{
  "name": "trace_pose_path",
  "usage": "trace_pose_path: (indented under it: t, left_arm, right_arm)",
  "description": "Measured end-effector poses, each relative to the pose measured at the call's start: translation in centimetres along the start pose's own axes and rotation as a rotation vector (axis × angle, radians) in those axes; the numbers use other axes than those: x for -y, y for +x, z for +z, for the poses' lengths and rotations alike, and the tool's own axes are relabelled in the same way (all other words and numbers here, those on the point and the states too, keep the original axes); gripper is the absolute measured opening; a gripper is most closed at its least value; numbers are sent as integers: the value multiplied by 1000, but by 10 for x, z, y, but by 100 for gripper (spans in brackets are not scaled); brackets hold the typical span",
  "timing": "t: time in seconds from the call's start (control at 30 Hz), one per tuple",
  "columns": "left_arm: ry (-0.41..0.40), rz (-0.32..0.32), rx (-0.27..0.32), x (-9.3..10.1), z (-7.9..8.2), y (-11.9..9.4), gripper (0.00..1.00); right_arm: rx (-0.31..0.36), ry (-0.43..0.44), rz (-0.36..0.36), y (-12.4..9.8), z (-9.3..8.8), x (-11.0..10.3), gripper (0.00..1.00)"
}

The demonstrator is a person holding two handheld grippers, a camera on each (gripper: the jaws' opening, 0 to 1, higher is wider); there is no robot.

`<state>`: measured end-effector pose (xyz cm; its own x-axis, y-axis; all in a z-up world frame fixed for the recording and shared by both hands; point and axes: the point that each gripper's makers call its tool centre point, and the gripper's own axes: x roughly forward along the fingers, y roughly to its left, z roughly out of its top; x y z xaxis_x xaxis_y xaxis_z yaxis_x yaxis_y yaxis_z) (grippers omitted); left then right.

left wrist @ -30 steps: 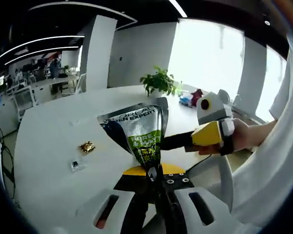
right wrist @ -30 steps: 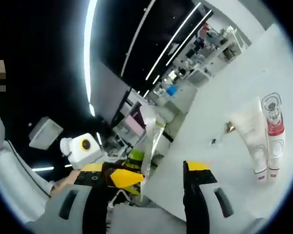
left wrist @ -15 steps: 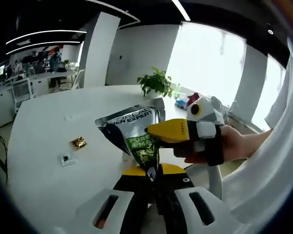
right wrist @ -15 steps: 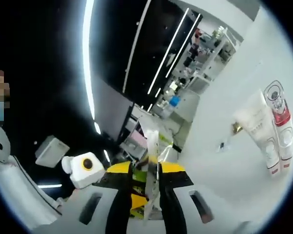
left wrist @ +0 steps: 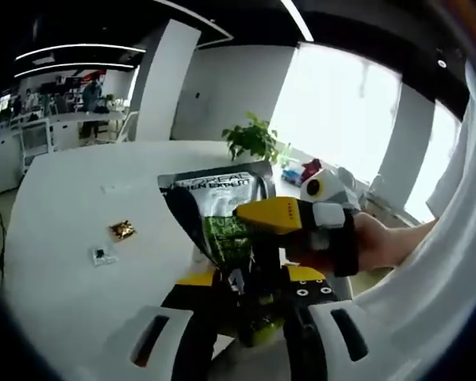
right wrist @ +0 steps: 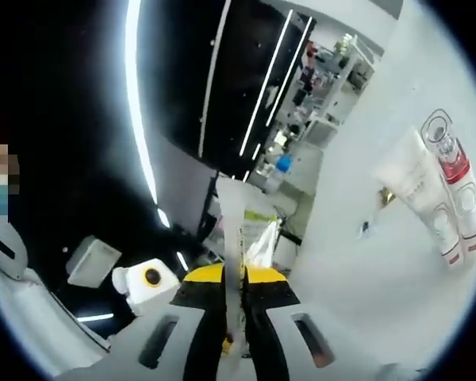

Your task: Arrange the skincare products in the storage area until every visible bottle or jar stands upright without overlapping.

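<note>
Now R gripper (right wrist: 239,298) on sachet (left wrist: 218,214)

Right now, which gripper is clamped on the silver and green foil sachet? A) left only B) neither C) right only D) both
C: in the right gripper view the right gripper has its yellow-tipped jaws closed flat on the silver and green foil sachet, while in the left gripper view the left gripper has its jaws parted around the sachet's lower end.

Daylight floods through the window (left wrist: 341,119), overexposed to white, behind the plant (left wrist: 250,139). The pale worktop (left wrist: 71,238) beneath glares softly. Ceiling light strips (right wrist: 135,103) streak and curve with fisheye distortion; surroundings fall dark.
</note>
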<state>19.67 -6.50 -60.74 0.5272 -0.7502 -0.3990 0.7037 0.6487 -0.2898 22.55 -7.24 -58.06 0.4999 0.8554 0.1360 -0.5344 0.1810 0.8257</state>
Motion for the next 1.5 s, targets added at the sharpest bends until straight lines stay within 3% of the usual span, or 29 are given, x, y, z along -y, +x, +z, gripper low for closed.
trace_pose_path:
  t: [0.2, 0.47, 0.63, 0.73, 0.83, 0.97, 1.07, 1.17, 1.33, 1.43, 1.5]
  left_arm:
    - [7, 6, 11, -4, -1, -5, 41]
    - [-34, -14, 123, -8, 16, -22, 56]
    - [-34, -11, 177, -11, 22, -26, 73]
    - [-113, -81, 243, -7, 28, -28, 75]
    - [-218, -149, 296, -4, 31, -31, 70]
    - [-321, -273, 346, 13, 37, -37, 56]
    - [-367, -343, 340, 21, 34, -42, 43]
    - [-336, -356, 289, 28, 25, -42, 30]
    - [-403, -342, 267, 26, 20, -39, 28]
    - [-400, -321, 275, 22, 18, -38, 8]
    - [-432, -346, 289, 25, 20, -39, 1]
  right_arm:
    - [-15, 6, 14, 0, 1, -1, 5]
    - [-15, 23, 41, -4, 12, -3, 4]
    - [-30, 20, 85, -4, 14, -14, 4]
    - [-42, 41, 149, -3, 14, -27, 4]
    - [-61, 49, 208, -1, 13, -41, 4]
    - [-60, 87, 279, 0, 14, -56, 4]
    - [-63, 101, 307, 1, 14, -61, 4]
    - [-102, 80, 298, 3, 7, -61, 4]
    - [-99, 97, 275, 5, 5, -56, 4]
    - [-111, 92, 213, 6, 1, -44, 4]
    - [-113, 99, 194, 6, -1, -40, 4]
